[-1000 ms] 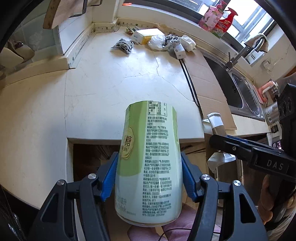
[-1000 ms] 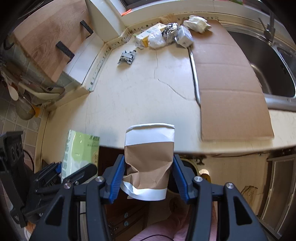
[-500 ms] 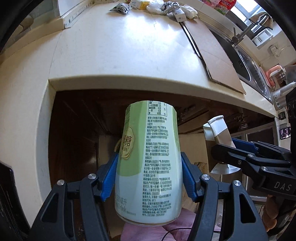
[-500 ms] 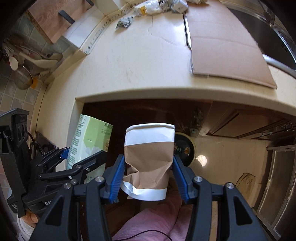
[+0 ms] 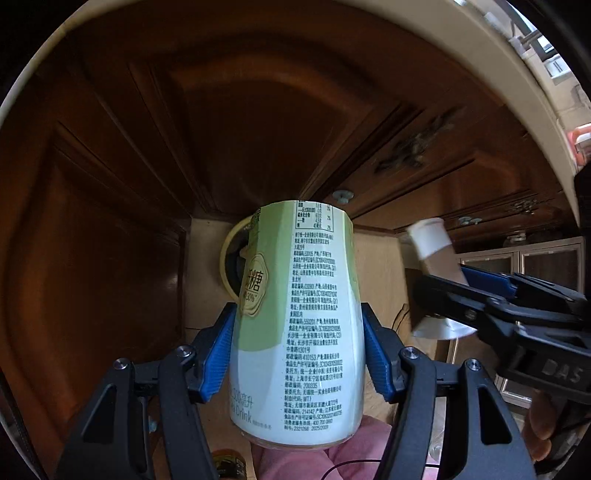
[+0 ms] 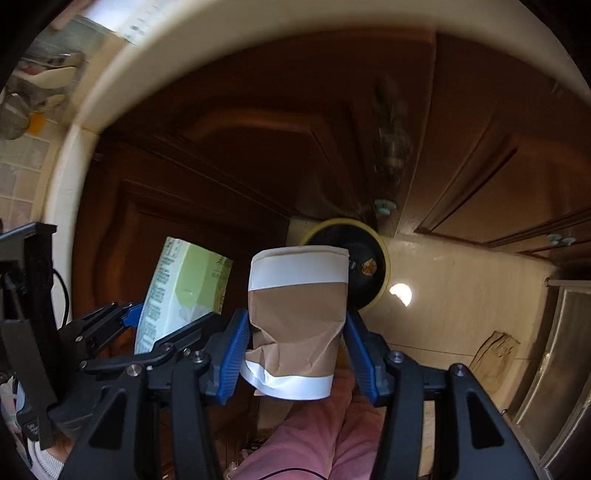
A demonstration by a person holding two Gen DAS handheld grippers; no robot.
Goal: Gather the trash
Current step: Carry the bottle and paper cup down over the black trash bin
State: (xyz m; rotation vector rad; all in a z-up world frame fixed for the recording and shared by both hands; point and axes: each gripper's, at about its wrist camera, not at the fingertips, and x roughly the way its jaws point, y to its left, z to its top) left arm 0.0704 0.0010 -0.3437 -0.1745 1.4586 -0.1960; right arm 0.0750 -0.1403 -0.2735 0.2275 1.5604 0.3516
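Green-and-white drink carton (image 5: 295, 321), glossy, rounded body, dense black print down one side, clamped between the blue ribbed pads (image 5: 218, 354) of the left gripper (image 5: 297, 350). Both pads press on its sides; carton upright in the jaws, base toward the camera. Can't tell if anything is in it.

Right gripper (image 6: 295, 347) holds a paper cup (image 6: 299, 325): brown kraft sleeve, white bands at rim and base, lower wall crumpled and dented in. Pads squeezed on both sides. Inside of the cup is not visible.

Both grippers sit side by side, pointing steeply down, each visible in the other's view: cup at right edge of the left view, carton at left of the right view.

Below and beyond them: round bin (image 6: 373, 266), yellow rim, dark inside, on a pale floor (image 6: 461, 295). Some scraps visible in it, too small to identify. In the left view the carton hides most of the bin; in the right view the cup covers its near-left part.

Surroundings: dark brown panelled wooden cabinet doors (image 5: 258, 129) with small round knobs, cream countertop edge (image 6: 221, 33) arcing overhead, pink-clad leg (image 6: 310, 435) under the grippers, a crumpled brown scrap (image 6: 495, 350) on the floor at right. Frames are slightly blurred.
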